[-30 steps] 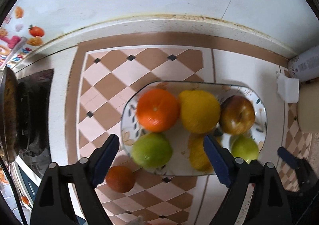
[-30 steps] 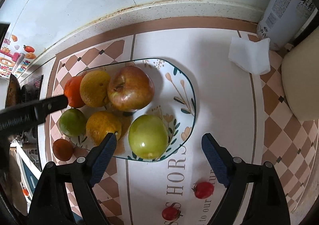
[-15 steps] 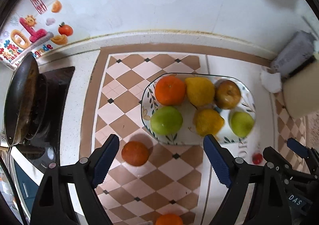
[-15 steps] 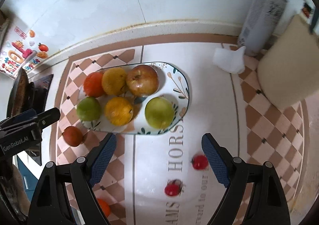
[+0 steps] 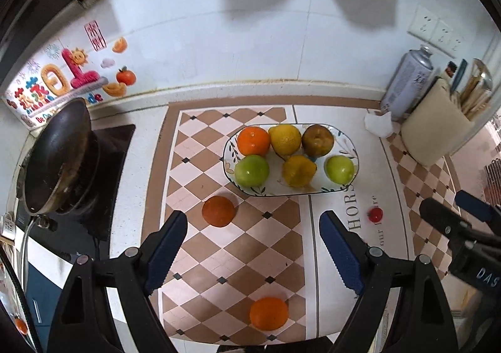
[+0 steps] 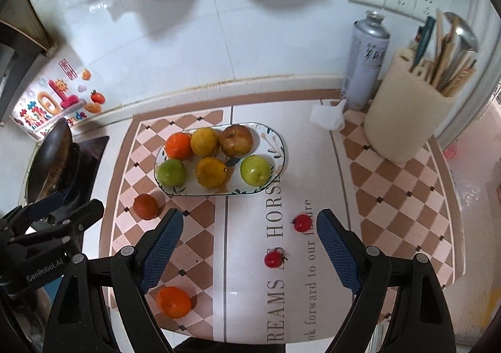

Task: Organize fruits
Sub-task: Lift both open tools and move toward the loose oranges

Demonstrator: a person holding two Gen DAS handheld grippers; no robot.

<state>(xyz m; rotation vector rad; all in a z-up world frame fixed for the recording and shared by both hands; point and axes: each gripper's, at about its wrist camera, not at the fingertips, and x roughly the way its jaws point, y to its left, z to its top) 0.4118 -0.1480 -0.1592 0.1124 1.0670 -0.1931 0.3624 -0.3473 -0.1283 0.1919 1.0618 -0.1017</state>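
An oval patterned plate (image 5: 353,146) (image 6: 279,143) holds several fruits: an orange (image 5: 253,140), yellow fruits, a brown apple (image 5: 317,140) and two green apples. A dark orange (image 5: 218,211) (image 6: 146,206) lies on the mat left of the plate. A bright orange (image 5: 268,313) (image 6: 173,301) lies near the mat's front edge. Two cherry tomatoes (image 6: 302,222) (image 6: 273,259) lie on the mat's lettered part. My left gripper (image 5: 252,246) is open and empty, above the mat. My right gripper (image 6: 249,246) is open and empty, above the tomatoes.
A black wok (image 5: 56,159) sits on the stove at the left. A spray can (image 6: 366,62), a crumpled tissue (image 6: 327,116) and a cream utensil holder (image 6: 407,121) stand at the back right. The tiled wall runs behind the counter.
Both grippers have pulled back and up from the plate, so more of the counter shows. The fruits have not moved. Both grippers stay open.
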